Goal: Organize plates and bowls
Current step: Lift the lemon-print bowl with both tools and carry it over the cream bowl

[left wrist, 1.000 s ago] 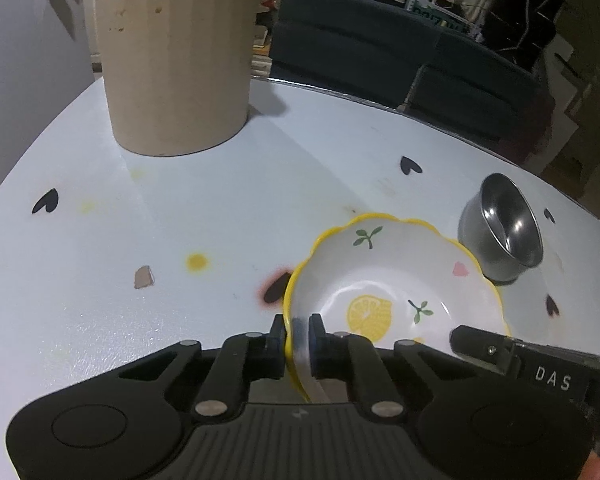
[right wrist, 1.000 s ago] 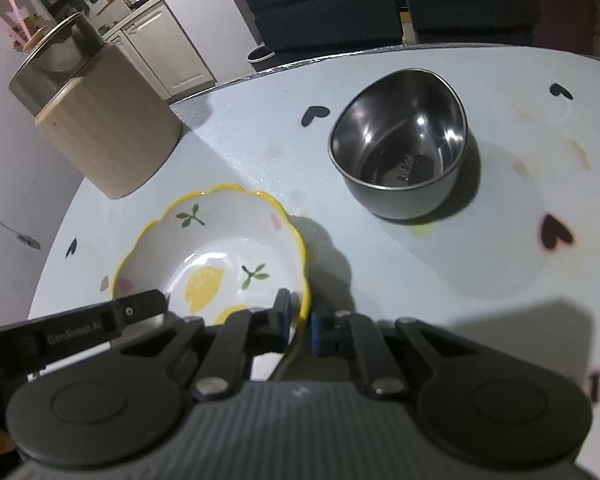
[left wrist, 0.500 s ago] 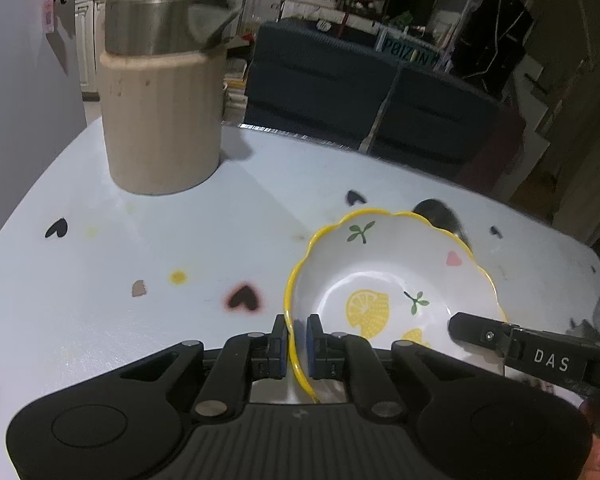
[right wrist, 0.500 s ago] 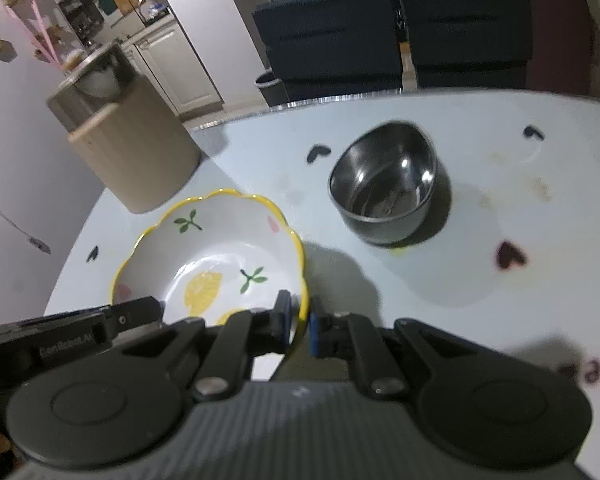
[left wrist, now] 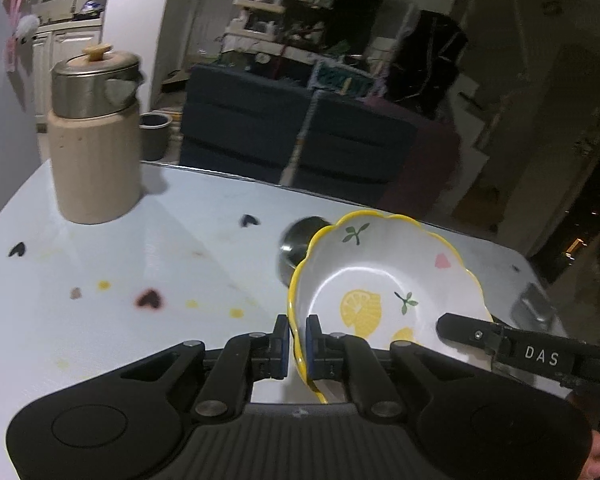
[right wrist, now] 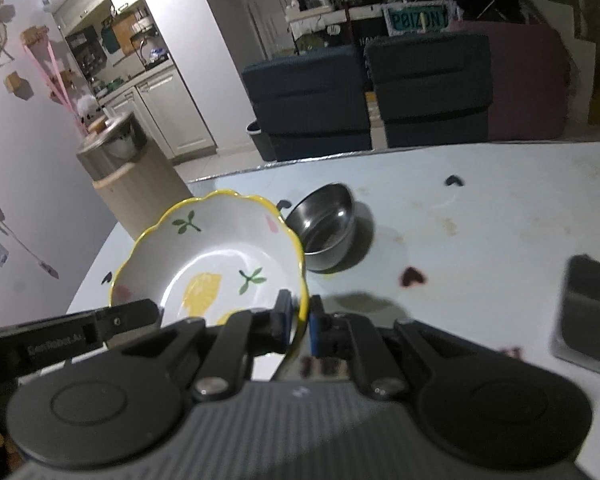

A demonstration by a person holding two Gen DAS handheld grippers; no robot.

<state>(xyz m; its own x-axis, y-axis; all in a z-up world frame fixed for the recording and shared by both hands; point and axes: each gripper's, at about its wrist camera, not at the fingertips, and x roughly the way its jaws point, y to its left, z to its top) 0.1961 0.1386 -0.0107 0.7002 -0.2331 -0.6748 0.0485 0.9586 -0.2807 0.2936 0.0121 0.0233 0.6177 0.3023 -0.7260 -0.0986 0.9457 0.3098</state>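
Left gripper [left wrist: 297, 342] and right gripper [right wrist: 299, 318] both clamped on opposite rims of the yellow-rimmed scalloped lemon-print ceramic bowl [left wrist: 384, 280], raised over the white table [left wrist: 140, 264], round steel bowl [right wrist: 324, 228] partly hidden beyond at 12 o'clock, beige ribbed canister [left wrist: 94, 168] at 10 o'clock, steel tray [right wrist: 588, 316] at 3 o'clock.

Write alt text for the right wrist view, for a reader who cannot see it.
The right hand-held gripper pinches the yellow scalloped rim of a white lemon-print bowl, while the left hand-held gripper reaches in at the bowl's opposite side. Beyond the bowl, a steel bowl sits on the pale heart-patterned table, with a beige lidded canister far left.
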